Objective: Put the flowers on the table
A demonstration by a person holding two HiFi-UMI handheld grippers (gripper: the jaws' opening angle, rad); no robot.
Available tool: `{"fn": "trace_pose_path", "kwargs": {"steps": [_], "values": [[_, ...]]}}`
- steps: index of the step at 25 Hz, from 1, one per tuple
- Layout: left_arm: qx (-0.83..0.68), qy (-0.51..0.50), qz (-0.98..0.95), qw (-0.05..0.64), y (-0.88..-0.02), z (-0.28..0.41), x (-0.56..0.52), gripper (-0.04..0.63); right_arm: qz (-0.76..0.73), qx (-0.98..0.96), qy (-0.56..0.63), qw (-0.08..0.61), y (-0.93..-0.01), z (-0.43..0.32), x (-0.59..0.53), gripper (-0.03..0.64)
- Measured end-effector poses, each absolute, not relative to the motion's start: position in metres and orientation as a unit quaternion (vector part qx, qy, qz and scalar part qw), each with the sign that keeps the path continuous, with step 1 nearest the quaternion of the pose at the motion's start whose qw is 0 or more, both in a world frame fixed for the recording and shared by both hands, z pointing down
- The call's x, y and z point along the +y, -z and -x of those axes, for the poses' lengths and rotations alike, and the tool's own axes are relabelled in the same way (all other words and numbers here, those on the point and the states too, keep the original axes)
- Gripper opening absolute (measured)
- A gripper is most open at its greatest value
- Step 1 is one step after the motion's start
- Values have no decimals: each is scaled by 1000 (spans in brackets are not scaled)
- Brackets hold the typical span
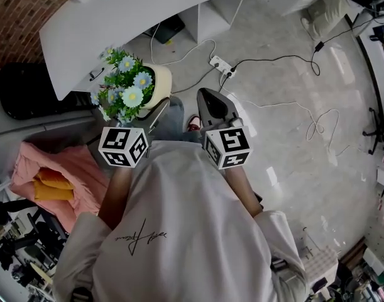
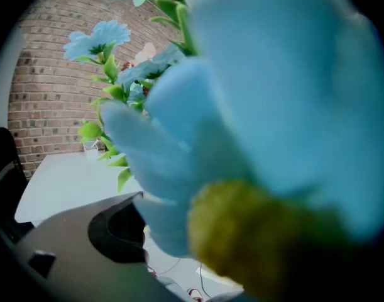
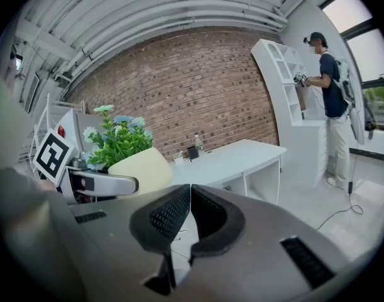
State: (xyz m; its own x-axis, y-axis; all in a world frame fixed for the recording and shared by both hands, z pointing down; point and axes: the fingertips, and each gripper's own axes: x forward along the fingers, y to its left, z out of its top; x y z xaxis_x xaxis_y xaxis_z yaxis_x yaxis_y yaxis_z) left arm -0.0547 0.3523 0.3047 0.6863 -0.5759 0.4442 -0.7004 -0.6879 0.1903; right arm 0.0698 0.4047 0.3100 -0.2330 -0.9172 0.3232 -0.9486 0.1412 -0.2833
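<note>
A cream pot (image 1: 159, 82) of blue and white flowers (image 1: 126, 88) is held up in front of me, short of the white table (image 1: 135, 17). My left gripper (image 1: 151, 116) is shut on the pot, and one finger (image 3: 104, 182) lies along the pot's side (image 3: 144, 168). In the left gripper view the blurred blue flowers (image 2: 267, 106) fill most of the picture, and only one dark jaw shows at the lower left. My right gripper (image 1: 212, 103) hangs beside the pot, shut and holding nothing. The white table (image 3: 232, 159) stands ahead.
A power strip (image 1: 220, 63) and cables lie on the floor beyond the grippers. A black chair (image 1: 25, 90) and pink cloth (image 1: 56, 172) are to the left. A bottle and small items (image 3: 192, 150) stand on the table. A person (image 3: 333, 99) stands at a white shelf (image 3: 283, 87).
</note>
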Motion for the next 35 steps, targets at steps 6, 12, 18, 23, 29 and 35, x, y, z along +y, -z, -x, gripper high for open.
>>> {"fn": "trace_pose_path", "kwargs": {"steps": [6,12,18,23,29,35], "values": [[-352,-171,-904,172,-303,44,335,492,-619,-754,-215,44,-310,-78,390,25],[-356,-169,-902,174,-303,45,307,492,-617,-756,-213,53,-305,-81,358,25],[-361,-178,-900,167,-308,48,274,492,-605,-763,-217,67,-307,-77,321,25],[-361,-186,-899,166,-313,51,243,492,-596,-768,-220,78,-311,-70,284,26],[-364,-181,-895,183,-319,59,196,492,-585,-775,-221,92,-315,-55,230,25],[-371,-174,-891,197,-320,65,149,492,-570,-786,-216,103,-312,-42,175,26]]}}
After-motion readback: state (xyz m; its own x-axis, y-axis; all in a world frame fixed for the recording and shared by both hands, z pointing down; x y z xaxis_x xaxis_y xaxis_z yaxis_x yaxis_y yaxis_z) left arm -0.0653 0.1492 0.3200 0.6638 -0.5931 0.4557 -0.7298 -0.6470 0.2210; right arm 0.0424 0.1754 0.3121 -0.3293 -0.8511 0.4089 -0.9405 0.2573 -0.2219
